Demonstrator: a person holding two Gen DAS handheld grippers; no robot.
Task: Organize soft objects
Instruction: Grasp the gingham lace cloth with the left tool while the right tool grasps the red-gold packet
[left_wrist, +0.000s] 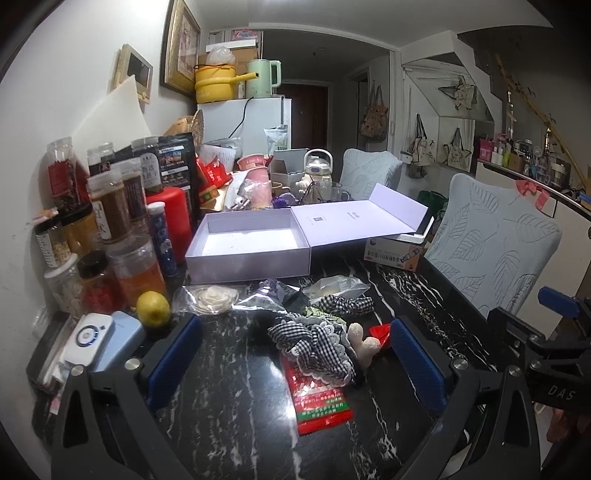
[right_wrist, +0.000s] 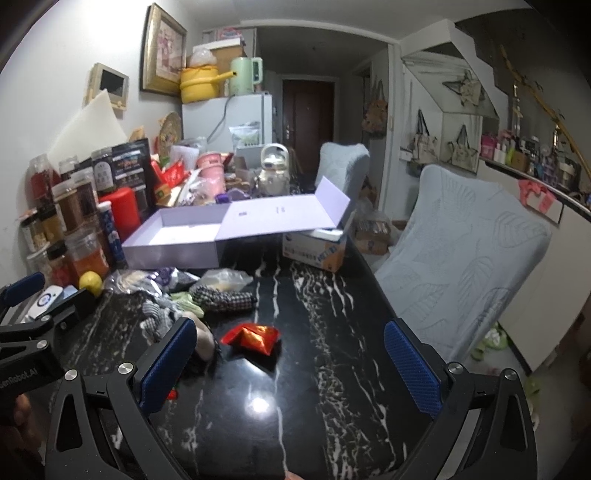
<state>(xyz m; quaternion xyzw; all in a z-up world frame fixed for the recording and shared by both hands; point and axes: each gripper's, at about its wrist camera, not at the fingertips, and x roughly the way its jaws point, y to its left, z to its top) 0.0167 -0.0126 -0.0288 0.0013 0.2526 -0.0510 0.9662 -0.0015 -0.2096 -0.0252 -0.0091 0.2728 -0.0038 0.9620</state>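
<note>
A black-and-white checked doll (left_wrist: 317, 341) with cream legs lies on the black marble table (left_wrist: 236, 398), between the open fingers of my left gripper (left_wrist: 295, 354). A second checked cloth piece (left_wrist: 345, 305) lies just behind it. The open lilac box (left_wrist: 247, 240) stands further back, its lid (left_wrist: 354, 221) folded out to the right. In the right wrist view my right gripper (right_wrist: 291, 362) is open over bare table, with a red foil pouch (right_wrist: 253, 336) just ahead and the checked cloth (right_wrist: 225, 298) beyond to the left.
Spice jars (left_wrist: 110, 206), a red canister (left_wrist: 168, 206) and a lemon (left_wrist: 153, 308) crowd the left side. Plastic bags (left_wrist: 336, 286) lie before the box. A red snack packet (left_wrist: 319, 400) lies under the doll. Two covered chairs (left_wrist: 495, 251) stand at the right edge.
</note>
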